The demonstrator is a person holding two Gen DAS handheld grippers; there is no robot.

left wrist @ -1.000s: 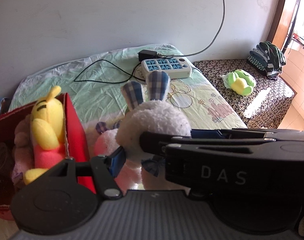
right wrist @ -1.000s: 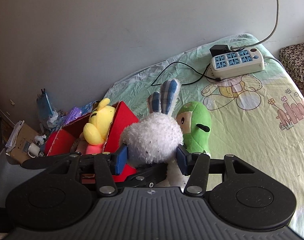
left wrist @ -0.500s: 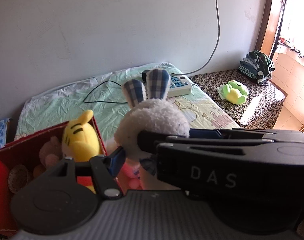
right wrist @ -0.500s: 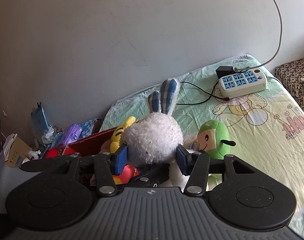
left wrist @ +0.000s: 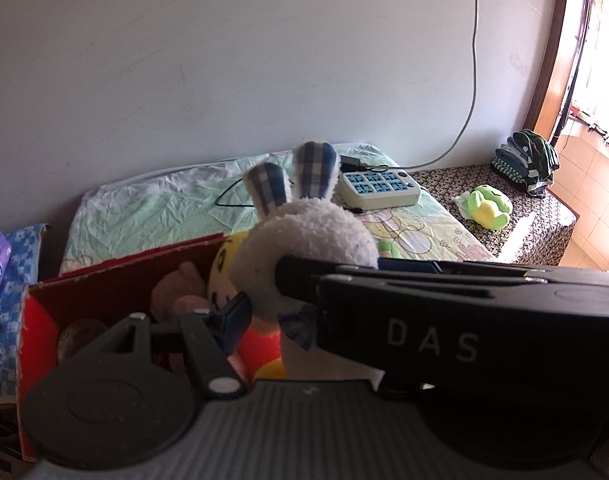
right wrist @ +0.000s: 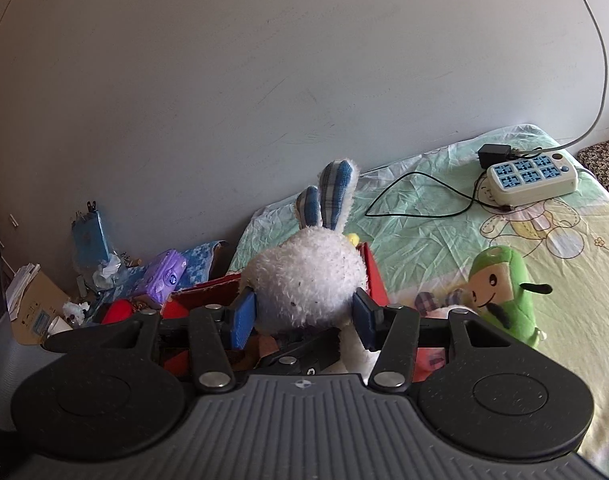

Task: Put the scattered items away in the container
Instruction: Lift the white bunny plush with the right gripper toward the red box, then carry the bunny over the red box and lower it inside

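Observation:
A white bunny plush (right wrist: 304,276) with blue plaid ears hangs over the red box (right wrist: 374,280), and both grippers hold it. My right gripper (right wrist: 304,316) is shut on its fluffy head, a blue pad pressed in on each side. In the left wrist view the bunny (left wrist: 304,244) fills the middle. My left gripper (left wrist: 300,316) is shut on it lower down, near its neck. One of the left gripper's fingers is hidden behind the right gripper's black fingers (left wrist: 384,276). The red box (left wrist: 104,280) holds a yellow plush (left wrist: 224,272) and a brown bear (left wrist: 180,292).
A green plush (right wrist: 500,288) stands on the bed sheet (right wrist: 424,232) right of the box. A white power strip (right wrist: 530,178) with black cords lies farther back. A green frog toy (left wrist: 486,210) rests on the patterned bench. Clutter and a purple pack (right wrist: 164,276) sit left of the box.
Both grippers carried the bunny left and a little up. The red box moved from the left side of both views to beneath the bunny. Both grips held.

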